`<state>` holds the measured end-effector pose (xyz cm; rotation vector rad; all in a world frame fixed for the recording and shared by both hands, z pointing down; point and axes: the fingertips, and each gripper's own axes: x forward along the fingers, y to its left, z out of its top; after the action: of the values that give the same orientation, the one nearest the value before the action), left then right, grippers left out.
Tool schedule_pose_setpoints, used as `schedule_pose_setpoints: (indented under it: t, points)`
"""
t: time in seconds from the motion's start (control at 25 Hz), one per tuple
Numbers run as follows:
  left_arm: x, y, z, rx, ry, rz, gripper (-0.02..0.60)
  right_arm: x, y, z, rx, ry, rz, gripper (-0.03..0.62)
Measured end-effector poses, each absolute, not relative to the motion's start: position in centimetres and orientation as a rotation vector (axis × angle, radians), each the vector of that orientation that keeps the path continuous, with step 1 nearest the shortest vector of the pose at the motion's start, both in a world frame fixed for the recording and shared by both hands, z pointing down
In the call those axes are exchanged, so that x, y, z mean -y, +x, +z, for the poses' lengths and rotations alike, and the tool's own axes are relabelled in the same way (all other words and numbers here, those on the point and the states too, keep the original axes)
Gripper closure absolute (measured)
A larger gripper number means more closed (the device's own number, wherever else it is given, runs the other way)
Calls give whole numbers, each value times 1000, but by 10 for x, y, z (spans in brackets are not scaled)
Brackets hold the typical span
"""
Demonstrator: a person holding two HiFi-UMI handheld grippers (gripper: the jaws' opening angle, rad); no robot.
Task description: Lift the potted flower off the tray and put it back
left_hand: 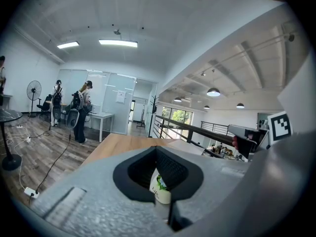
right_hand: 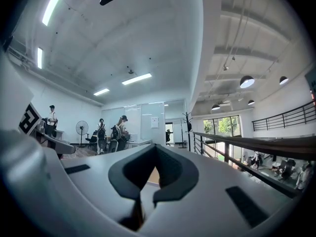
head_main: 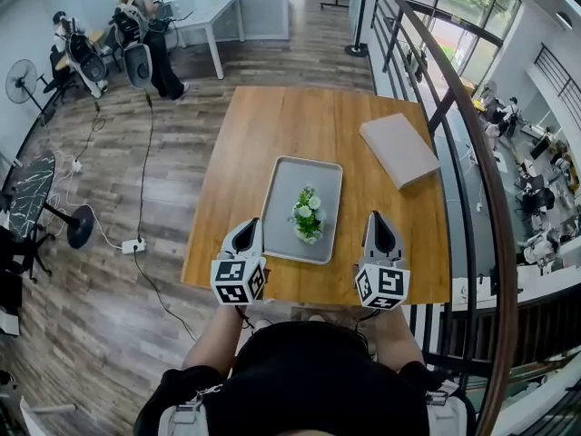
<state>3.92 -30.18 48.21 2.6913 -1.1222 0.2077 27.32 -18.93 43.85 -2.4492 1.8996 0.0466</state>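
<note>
Two-handed, hovering low over the near edge of the wooden tabletop (head_main: 272, 125), gripping nothing. Holding the left gripper (head_main: 249, 227) just beside the left rim of the grey tray (head_main: 292, 184) and pointing it away from the body. Pressing its jaws together tip to tip, with only the moulded hollow behind the tips gaping. Glimpsing through that hollow, in the left gripper view, a white pot with green leaves, lying beyond the jaws and not between the pads. Holding the right gripper (head_main: 376, 218) to the right of the tray, clear of its rim, over bare wood. Pressing those jaws together too, empty, and aiming them roughly level toward the far room.

Leaving the potted flower (head_main: 308, 214) standing upright on the tray, in its near right part. Flanking it with the two grippers and touching it with neither.

Sharing the tabletop with a flat pale box (head_main: 399, 148), lying askew at the far right, well apart from the tray. Bordering on a dark metal railing (head_main: 445, 107) along the right side, overlooking a lower floor. Showing, far off to the left across the plank floor (head_main: 109, 180), a white desk (head_main: 213, 12) with a person (head_main: 156, 39) standing by it. Showing also a floor fan (head_main: 20, 80) and a white power strip (head_main: 133, 244), its cable trailing near the tabletop's left edge.
</note>
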Motion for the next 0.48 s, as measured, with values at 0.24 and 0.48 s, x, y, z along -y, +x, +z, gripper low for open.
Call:
schedule_pose_setpoints:
  t: [0.24, 0.48]
  points:
    - [298, 37, 483, 1136, 2684, 212, 566, 189, 276, 440, -1907, -2450, 48, 599]
    - [295, 36, 483, 1153, 2684, 213, 566, 190, 279, 441, -1919, -2442, 51, 599]
